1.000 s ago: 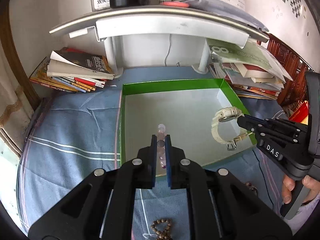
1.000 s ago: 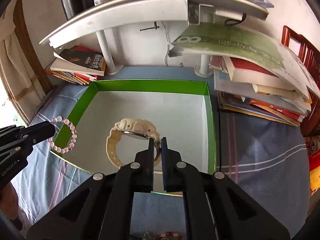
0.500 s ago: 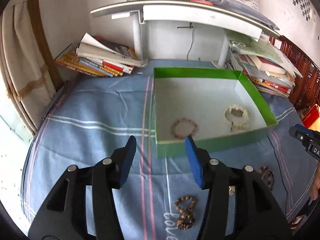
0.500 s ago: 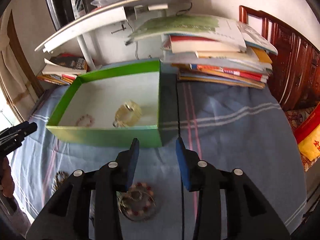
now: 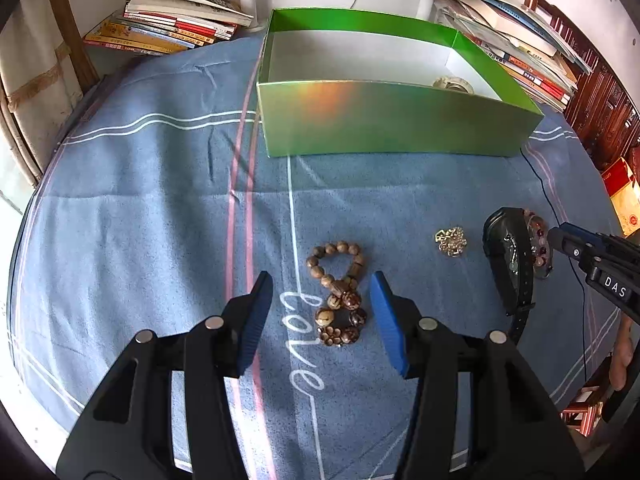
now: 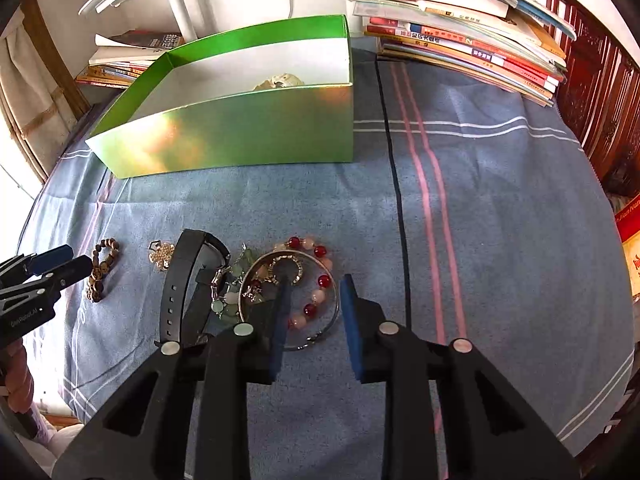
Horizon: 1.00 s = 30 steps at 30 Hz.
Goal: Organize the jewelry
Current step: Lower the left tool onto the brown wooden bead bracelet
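My left gripper (image 5: 322, 286) is open low over the blue cloth, its fingers on either side of a brown wooden bead bracelet (image 5: 340, 292) twisted into a figure eight. My right gripper (image 6: 314, 290) is open over a red and pink bead bracelet (image 6: 316, 280) that lies with a silver bangle (image 6: 256, 272), a pale green bead string (image 6: 230, 300) and a black watch (image 6: 180, 280). A small gold brooch (image 5: 451, 241) lies between the piles. The green box (image 5: 396, 120) holds a cream watch (image 5: 452, 83).
Stacks of books (image 6: 460, 40) line the back right and more books (image 5: 172, 28) the back left, under a white shelf. Dark wooden furniture (image 6: 600, 80) stands at the right. The cloth's front edge is close behind both grippers.
Both grippers let go of the pink bracelet and the cream watch in the box, opened, pulled back and dropped low over the loose jewelry in front of the box.
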Available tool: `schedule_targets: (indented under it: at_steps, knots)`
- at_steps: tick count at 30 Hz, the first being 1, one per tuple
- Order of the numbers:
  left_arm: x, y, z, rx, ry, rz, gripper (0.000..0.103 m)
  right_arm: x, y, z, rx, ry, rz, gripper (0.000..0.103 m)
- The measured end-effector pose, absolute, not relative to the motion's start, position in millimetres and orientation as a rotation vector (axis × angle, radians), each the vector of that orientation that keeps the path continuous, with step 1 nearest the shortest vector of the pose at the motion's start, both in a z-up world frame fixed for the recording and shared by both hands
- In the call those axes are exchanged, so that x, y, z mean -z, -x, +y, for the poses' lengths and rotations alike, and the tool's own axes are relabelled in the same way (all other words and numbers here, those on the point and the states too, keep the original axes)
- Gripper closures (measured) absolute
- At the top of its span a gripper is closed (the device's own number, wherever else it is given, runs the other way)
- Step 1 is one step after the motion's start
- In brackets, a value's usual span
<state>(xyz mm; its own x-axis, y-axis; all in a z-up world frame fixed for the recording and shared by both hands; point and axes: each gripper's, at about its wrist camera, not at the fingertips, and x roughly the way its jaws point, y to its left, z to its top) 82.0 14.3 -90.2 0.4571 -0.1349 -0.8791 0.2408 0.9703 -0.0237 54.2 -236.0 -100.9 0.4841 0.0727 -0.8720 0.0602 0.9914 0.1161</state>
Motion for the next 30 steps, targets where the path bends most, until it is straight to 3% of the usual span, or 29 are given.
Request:
schedule_targets:
  at_steps: [7, 11, 17, 20, 25, 30]
  knots:
    - [97, -85, 9, 0.213, -0.128, 1.089, 0.052, 112, -61, -242, 0.033, -0.171, 1.096, 0.078]
    - [101, -85, 7, 0.207, -0.138, 1.095, 0.053, 115, -62, -239, 0.026, -0.162, 1.107, 0.090]
    - [105, -86, 4, 0.204, -0.148, 1.119, 0.078, 112, -59, -235, 0.005, -0.156, 1.110, 0.095]
    - [104, -83, 3, 0.201, -0.157, 1.111, 0.081, 106, -57, -235, -0.013, -0.173, 1.096, 0.095]
    - [100, -81, 5, 0.205, -0.148, 1.099, 0.081, 93, -49, -242, 0.004, -0.172, 1.057, 0.095]
    - [96, -79, 9, 0.212, -0.133, 1.085, 0.072, 90, -45, -255, 0.060, -0.182, 1.049, 0.095]
